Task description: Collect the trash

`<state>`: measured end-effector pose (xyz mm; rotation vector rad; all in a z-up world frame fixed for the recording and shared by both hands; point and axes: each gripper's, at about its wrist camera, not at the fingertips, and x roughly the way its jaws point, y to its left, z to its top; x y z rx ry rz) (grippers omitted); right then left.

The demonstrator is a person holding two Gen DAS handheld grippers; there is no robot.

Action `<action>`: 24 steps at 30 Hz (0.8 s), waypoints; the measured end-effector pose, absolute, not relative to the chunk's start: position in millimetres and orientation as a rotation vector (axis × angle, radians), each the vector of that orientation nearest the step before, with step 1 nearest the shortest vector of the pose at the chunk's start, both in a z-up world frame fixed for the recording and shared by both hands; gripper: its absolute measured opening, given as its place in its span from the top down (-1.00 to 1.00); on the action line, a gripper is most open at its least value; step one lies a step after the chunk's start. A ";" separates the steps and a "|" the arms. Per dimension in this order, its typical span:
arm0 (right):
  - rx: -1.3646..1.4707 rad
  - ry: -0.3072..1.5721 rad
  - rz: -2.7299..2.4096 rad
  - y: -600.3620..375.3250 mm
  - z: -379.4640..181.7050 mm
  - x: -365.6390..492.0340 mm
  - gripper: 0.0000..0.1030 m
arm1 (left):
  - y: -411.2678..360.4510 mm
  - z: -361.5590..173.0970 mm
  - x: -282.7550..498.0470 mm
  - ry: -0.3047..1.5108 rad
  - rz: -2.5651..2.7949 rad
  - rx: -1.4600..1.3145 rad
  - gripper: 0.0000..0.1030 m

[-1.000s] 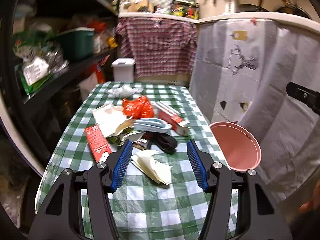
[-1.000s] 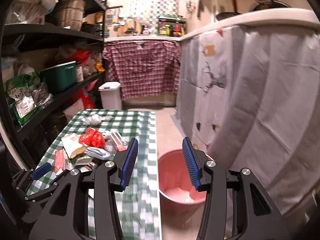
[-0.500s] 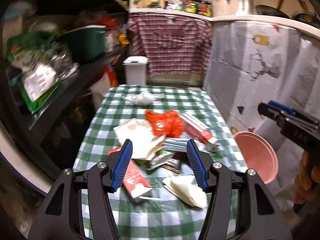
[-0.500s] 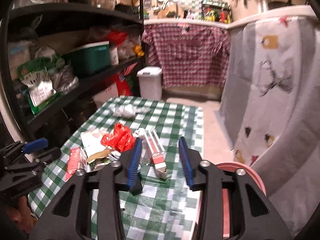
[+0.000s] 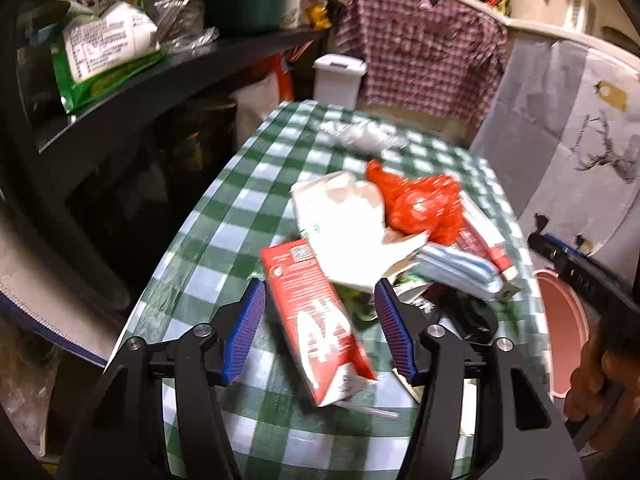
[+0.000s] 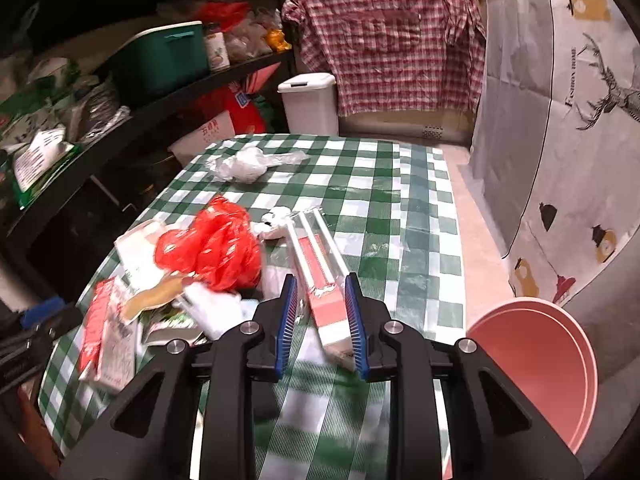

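Trash [image 6: 208,252] on table [image 6: 400,208], bucket [image 6: 536,364] beside.

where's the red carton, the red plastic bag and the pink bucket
red carton [image 5: 316,316], left wrist view, middle of its printed face
red plastic bag [image 6: 212,250], right wrist view, crumpled middle
pink bucket [image 6: 536,364], right wrist view, inner wall

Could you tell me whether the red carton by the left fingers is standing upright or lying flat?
Lying flat. The red carton rests lengthwise on the checked tablecloth, its printed face up, between the open left gripper's fingers.
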<state>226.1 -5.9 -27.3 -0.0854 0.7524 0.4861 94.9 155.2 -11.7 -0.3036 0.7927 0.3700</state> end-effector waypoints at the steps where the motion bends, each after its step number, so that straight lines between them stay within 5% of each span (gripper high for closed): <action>1: -0.079 0.758 0.490 -3.8 -29.7 231.1 0.44 | 156.5 -13.9 95.5 0.801 0.383 -0.301 -0.13; 9: -0.094 0.835 0.529 22.0 -55.1 268.1 0.02 | 164.9 -36.2 100.3 0.884 0.396 -0.346 -0.18; 20: -0.074 0.910 0.527 12.5 -74.5 289.1 0.07 | 165.1 -39.7 105.7 0.889 0.362 -0.375 -0.19; 24: -0.013 0.939 0.564 8.9 -75.9 292.3 0.28 | 163.7 -40.7 106.7 0.893 0.350 -0.382 -0.19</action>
